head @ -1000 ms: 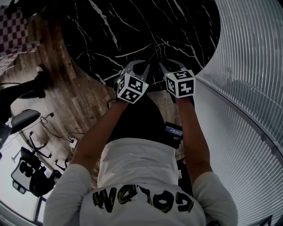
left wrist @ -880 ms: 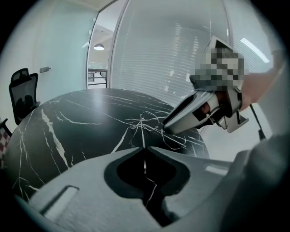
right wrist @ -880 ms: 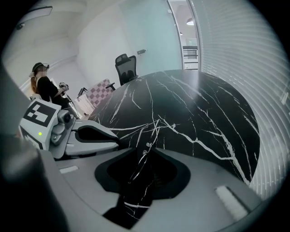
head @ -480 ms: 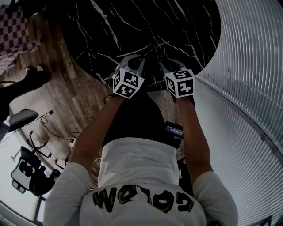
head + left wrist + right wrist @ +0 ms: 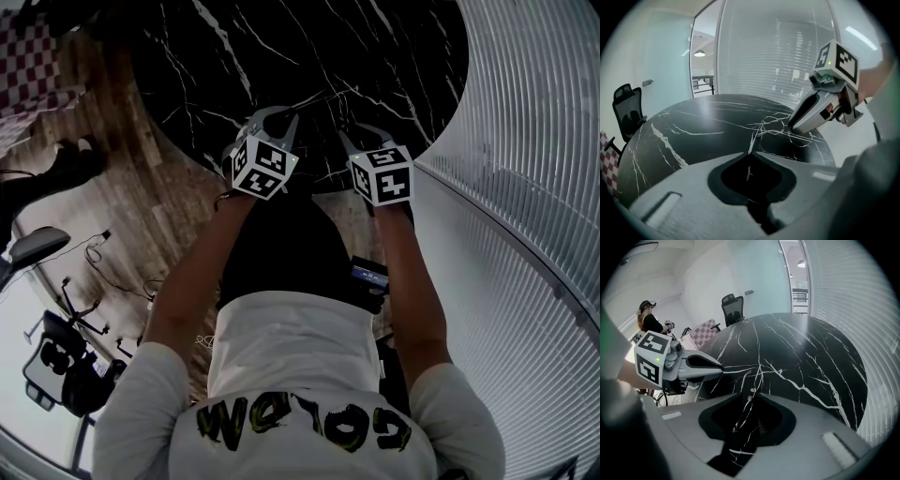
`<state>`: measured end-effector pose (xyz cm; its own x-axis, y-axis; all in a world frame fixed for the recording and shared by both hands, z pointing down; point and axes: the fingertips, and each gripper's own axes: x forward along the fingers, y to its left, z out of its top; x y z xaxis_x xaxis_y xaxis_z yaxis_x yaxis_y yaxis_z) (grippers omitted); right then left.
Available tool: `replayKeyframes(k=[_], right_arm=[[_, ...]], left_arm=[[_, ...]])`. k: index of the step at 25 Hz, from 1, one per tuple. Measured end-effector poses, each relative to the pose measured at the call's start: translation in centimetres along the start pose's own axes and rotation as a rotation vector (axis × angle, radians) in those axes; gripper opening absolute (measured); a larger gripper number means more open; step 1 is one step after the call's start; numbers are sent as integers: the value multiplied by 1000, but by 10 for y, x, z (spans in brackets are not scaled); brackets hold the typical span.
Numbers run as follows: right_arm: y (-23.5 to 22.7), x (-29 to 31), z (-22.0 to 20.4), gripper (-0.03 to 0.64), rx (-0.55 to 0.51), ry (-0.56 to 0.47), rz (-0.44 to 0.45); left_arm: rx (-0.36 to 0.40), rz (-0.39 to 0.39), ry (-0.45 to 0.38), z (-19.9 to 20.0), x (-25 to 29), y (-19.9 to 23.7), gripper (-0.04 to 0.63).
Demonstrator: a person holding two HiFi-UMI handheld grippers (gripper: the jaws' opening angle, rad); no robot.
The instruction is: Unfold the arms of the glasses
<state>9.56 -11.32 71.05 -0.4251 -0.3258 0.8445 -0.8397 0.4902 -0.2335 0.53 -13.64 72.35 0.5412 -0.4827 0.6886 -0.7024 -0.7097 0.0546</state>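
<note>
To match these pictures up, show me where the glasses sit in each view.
Left gripper view: glasses centre-right over the marble table, one arm pinched in the left tool.
Right gripper view: lens rim low centre, gripped in the right tool, whose jaws have just been closing.
Head view: too thin to make out; presumably between the two tools' tips.
Shared landmark: the white-veined black marble table.

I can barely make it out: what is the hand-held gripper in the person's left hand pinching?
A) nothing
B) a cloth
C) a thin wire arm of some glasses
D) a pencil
C: the left hand-held gripper has its jaws closed on a thin wire that leads to the glasses above the black table.
</note>
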Motion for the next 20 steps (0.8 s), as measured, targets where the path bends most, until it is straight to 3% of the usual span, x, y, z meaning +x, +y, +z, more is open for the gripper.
replayKeyframes(k=[9, 20], right_arm=[[-1, -2, -2, 71, -15, 4, -10], [-10, -4, -2, 14, -24, -8, -92]], left_arm=[[27, 23, -1, 2, -2, 17, 29], [149, -26, -4, -3, -8, -15, 70]])
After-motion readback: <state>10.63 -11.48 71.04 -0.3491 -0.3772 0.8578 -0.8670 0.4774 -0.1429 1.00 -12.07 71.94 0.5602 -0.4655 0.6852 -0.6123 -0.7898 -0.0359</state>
